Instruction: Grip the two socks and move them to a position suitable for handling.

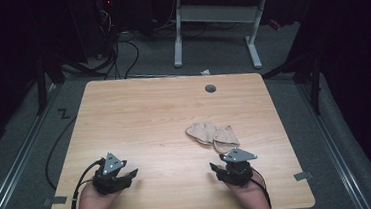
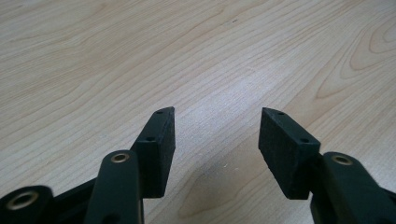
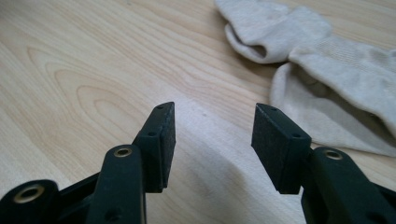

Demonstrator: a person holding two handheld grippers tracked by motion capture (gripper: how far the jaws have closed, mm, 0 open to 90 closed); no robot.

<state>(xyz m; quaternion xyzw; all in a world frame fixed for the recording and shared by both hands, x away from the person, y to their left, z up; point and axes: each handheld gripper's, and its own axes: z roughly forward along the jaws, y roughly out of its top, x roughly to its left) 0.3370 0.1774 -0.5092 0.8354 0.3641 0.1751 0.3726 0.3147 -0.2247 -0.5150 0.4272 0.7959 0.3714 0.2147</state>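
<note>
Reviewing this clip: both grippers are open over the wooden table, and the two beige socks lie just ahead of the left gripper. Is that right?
Not quite. The socks lie just ahead of the right gripper, not the left gripper, as the high view shows. The rest holds: both grippers are open, nothing between their jaws, over the wooden table.

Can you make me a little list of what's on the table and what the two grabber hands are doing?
table: light wood
socks: two beige socks, lying touching, right of the middle
left gripper: open, empty, low over bare wood
right gripper: open, empty, just short of the socks
nearest to socks: right gripper
held: nothing
</note>
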